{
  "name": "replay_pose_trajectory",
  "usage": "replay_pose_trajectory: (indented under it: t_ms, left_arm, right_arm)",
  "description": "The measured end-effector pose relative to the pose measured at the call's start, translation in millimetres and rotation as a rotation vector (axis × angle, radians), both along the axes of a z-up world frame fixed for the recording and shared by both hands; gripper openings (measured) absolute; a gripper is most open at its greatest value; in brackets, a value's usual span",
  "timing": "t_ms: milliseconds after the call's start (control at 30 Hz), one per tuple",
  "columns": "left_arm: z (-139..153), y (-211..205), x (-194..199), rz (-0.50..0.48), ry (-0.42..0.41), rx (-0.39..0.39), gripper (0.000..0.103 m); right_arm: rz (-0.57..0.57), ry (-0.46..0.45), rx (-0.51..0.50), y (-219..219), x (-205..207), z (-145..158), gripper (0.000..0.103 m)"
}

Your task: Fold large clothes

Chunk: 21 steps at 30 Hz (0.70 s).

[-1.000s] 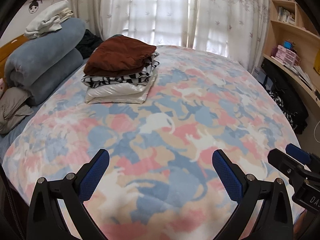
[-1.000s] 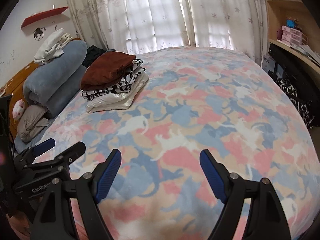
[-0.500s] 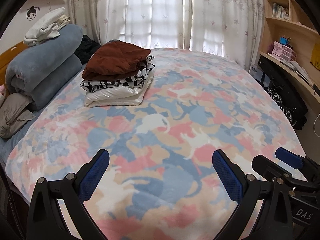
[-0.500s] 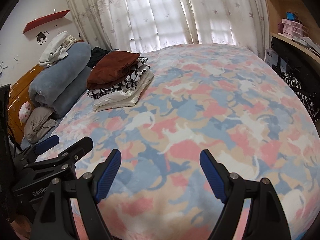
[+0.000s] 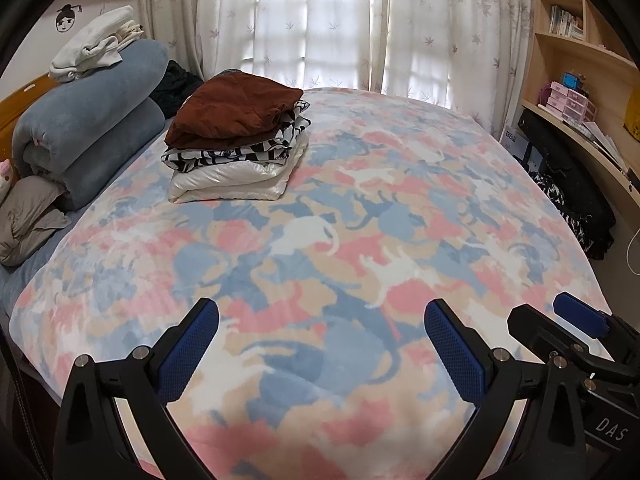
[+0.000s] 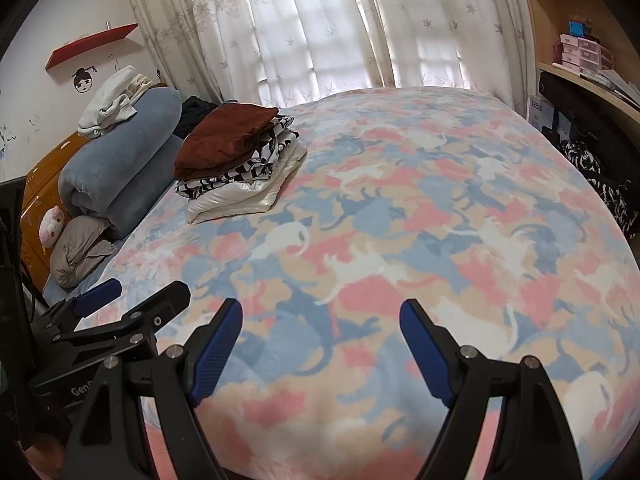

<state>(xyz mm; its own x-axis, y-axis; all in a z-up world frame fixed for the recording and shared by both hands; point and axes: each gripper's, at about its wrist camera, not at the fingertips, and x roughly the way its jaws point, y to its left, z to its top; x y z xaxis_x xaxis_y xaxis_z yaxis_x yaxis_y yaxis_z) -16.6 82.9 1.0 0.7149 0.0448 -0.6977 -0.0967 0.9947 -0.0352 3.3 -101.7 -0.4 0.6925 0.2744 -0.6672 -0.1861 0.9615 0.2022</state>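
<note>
Fleece-covered bed, both tools empty above its near edge.

The left tool and right tool hung side by side with jaws spread wide and nothing between them. The folded clothes sat stacked at the far left of the bed, beside the rolled blue blanket, well apart from both tools. No unfolded garment lay within reach; a grab from here would likely pinch the bedcover instead, or a long reach could topple the stack.
</note>
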Motion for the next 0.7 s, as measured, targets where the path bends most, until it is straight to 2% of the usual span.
replay_pose_trajectory:
  t_ms: [700]
  left_arm:
    - [-3.9, -8.2, -3.4, 0.004, 0.01, 0.008, 0.101]
  right_arm:
    - [-0.015, 0.009, 0.018, -4.6, -2.8, -7.3, 0.081]
